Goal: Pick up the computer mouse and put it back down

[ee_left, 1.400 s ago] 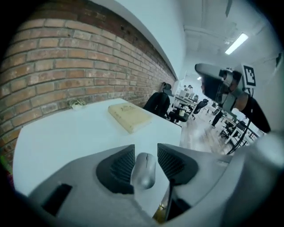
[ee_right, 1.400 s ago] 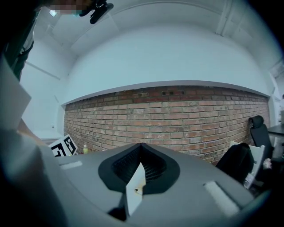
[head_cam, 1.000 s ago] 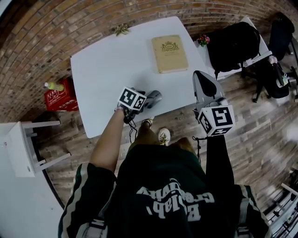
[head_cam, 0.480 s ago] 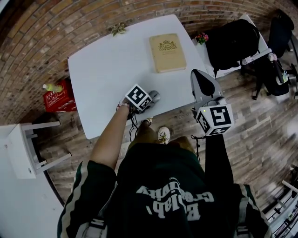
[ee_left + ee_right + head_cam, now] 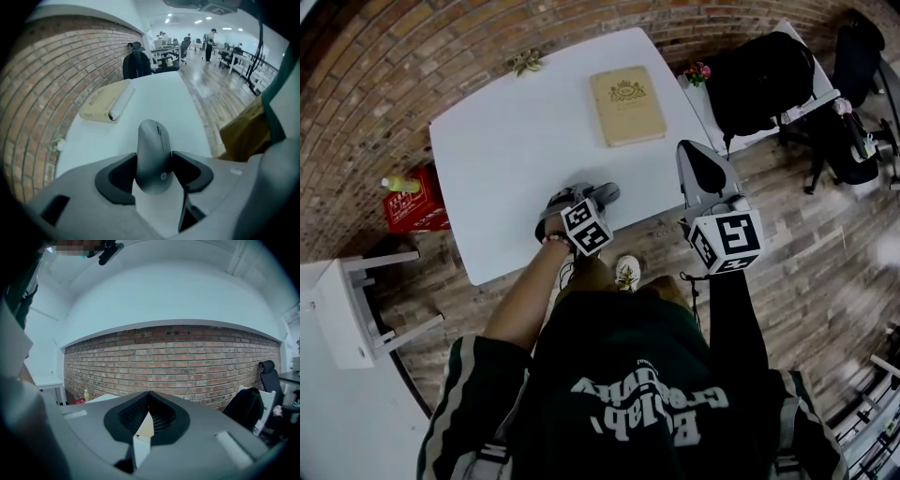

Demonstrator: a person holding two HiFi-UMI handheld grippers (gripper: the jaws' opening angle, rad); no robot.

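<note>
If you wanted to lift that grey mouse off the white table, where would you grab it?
By its two long sides near the rear half, coming from above and behind the computer mouse. It lies flat on the table, so only the sides offer opposed faces. The left tool has just been closing there, the mouse between its pads.
</note>
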